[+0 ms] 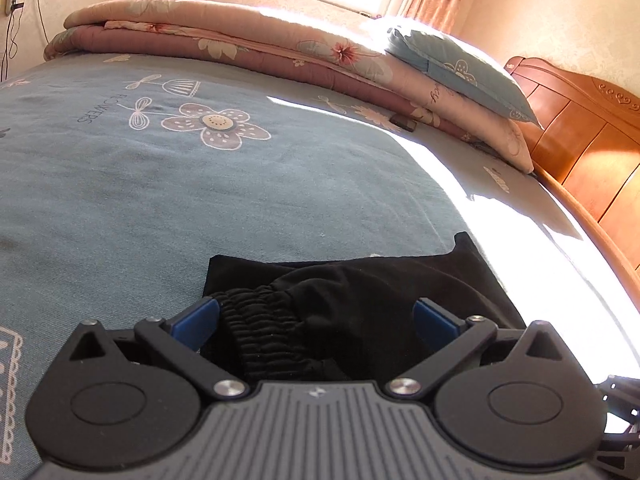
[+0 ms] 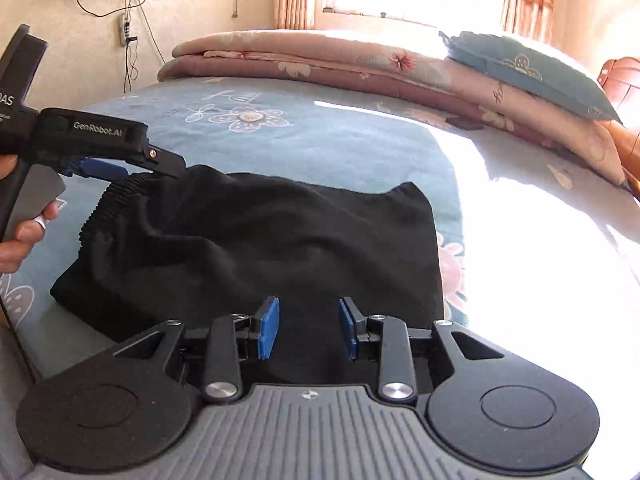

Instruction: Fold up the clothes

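Black garment (image 2: 256, 240) lay on the blue flowered bedsheet (image 1: 120, 200), near the bed's near edge, partly folded into a rough rectangle. Fabric matte, soft, heavily creased, with a ridge of folds running across the middle. Ribbed elastic waistband (image 1: 256, 328) bunched up at one end, lifted slightly off the sheet.

My left gripper (image 1: 316, 320) stood spread wide, blue pads either side of the waistband; the left pad (image 1: 200, 320) touched the gathered elastic, the right pad sat apart from the cloth bulge. Seen from the right wrist camera, the same gripper (image 2: 132, 170) came in from the side with its tip at the waistband corner; my left hand (image 2: 24, 232) wrapped its handle.

My right gripper (image 2: 308, 328) was open too, pads parted over the near edge of the garment, nothing pinched between them.

Behind: folded floral quilts (image 1: 248, 44) stacked along the far side, a blue pillow (image 1: 460, 68) on top, wooden headboard (image 1: 580, 128) to the right. Strong sunlight washed out the sheet right of the garment
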`<state>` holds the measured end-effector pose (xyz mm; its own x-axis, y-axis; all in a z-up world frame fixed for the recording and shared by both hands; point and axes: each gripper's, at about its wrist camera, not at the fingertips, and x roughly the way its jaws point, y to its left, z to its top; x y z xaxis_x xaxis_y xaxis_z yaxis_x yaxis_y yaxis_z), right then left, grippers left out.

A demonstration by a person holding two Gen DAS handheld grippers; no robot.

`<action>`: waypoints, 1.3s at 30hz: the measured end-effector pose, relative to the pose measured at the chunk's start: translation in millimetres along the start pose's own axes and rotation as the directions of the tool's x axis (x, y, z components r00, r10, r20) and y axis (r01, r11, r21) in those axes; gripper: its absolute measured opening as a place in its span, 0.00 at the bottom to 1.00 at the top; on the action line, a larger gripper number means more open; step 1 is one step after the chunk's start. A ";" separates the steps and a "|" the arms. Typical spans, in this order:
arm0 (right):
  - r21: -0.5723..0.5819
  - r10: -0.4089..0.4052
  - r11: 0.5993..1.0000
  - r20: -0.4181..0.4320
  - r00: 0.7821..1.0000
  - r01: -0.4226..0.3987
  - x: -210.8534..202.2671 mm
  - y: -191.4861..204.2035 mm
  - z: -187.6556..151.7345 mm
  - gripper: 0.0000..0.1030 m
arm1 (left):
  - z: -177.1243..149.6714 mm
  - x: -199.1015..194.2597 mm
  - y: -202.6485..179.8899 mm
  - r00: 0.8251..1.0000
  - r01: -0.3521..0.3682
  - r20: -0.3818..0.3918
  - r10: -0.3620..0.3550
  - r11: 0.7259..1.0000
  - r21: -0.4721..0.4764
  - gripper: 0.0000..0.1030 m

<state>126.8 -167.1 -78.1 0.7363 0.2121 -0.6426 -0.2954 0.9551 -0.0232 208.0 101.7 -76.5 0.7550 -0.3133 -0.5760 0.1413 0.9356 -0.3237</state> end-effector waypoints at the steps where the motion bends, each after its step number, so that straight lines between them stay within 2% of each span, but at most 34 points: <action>1: 0.021 0.021 1.000 -0.023 1.000 -0.020 4.9 -3.0 -8.1 0.36 | 0.9 -5.5 2.7 0.999 0.018 0.033 -0.018 1.000 -0.018 0.99; 2: 0.026 0.034 0.999 -0.041 0.999 -0.033 7.2 -2.8 -13.1 0.37 | 1.8 -11.3 5.1 0.997 0.040 0.069 -0.037 0.999 -0.035 0.99; 4: 0.023 0.049 0.999 -0.061 0.997 -0.048 8.2 1.6 -23.6 0.38 | 2.9 -21.5 7.1 0.983 0.141 0.130 -0.132 0.988 -0.056 0.99; 5: 0.019 0.051 0.999 -0.061 0.997 -0.050 6.6 4.3 -28.2 0.38 | 2.8 -22.8 5.6 0.971 0.206 0.133 -0.197 0.977 -0.056 0.99; 6: 0.018 0.061 0.998 -0.065 0.996 -0.060 3.7 4.5 -29.2 0.39 | 2.2 -20.5 2.2 0.958 0.269 0.113 -0.262 0.962 -0.048 0.99; 8: 0.025 0.067 0.998 -0.073 0.995 -0.066 -2.1 3.1 -27.3 0.39 | -0.9 -8.4 -6.8 0.945 0.327 0.026 -0.326 0.944 -0.033 0.99; 10: 0.021 0.069 0.997 -0.052 0.996 -0.068 -9.7 2.7 -21.8 0.39 | -5.8 7.1 -14.2 0.958 0.278 -0.065 -0.280 0.960 -0.029 0.99; 12: 0.004 0.055 0.998 -0.001 0.998 -0.055 -16.4 4.9 -10.4 0.40 | -9.3 18.1 -14.6 0.972 0.200 -0.125 -0.201 0.980 -0.024 0.99; 16: -0.052 0.097 0.994 0.063 0.993 -0.094 -11.5 21.0 14.0 0.44 | -7.0 13.8 0.2 0.964 0.229 -0.118 -0.237 0.970 -0.081 0.99; 18: -0.095 0.084 0.993 0.087 0.993 -0.076 -0.5 32.4 21.5 0.44 | -5.4 12.2 8.0 0.959 0.244 -0.120 -0.256 0.964 -0.104 0.99; 23: -0.073 0.159 0.985 -0.009 0.987 -0.159 30.9 52.7 18.8 0.45 | -4.4 12.5 14.1 0.954 0.261 -0.122 -0.275 0.957 -0.124 0.99; 29: -0.160 0.239 0.956 -0.071 0.968 -0.247 8.6 79.7 -9.8 0.51 | -4.6 12.6 10.7 0.958 0.245 -0.124 -0.257 0.964 -0.105 0.99; 33: -0.111 0.240 0.965 0.009 0.971 -0.238 -3.1 73.0 5.6 0.51 | -5.4 13.7 9.1 0.961 0.233 -0.128 -0.244 0.968 -0.092 0.99; 35: -0.097 0.223 0.971 0.037 0.974 -0.218 -4.1 70.4 10.6 0.57 | -5.8 13.6 7.1 0.963 0.227 -0.130 -0.237 0.970 -0.085 0.99; 36: -0.095 0.207 0.975 0.038 0.978 -0.203 -2.4 70.1 11.6 0.58 | -5.9 13.5 6.8 0.963 0.227 -0.131 -0.236 0.970 -0.083 0.99; 38: -0.062 0.211 0.975 -0.028 0.977 -0.213 8.0 68.1 6.9 0.58 | -6.2 13.5 6.8 0.963 0.227 -0.132 -0.236 0.970 -0.080 0.99; 39: -0.044 0.243 0.968 -0.093 0.966 -0.248 13.6 68.0 1.9 0.58 | -6.3 13.4 7.4 0.962 0.230 -0.133 -0.239 0.970 -0.082 0.99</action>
<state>117.8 -98.9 -87.0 0.5825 0.4173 -0.6975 -0.4951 0.8627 0.1027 215.1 103.4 -91.3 0.6070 -0.5469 -0.5766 0.2579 0.8218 -0.5081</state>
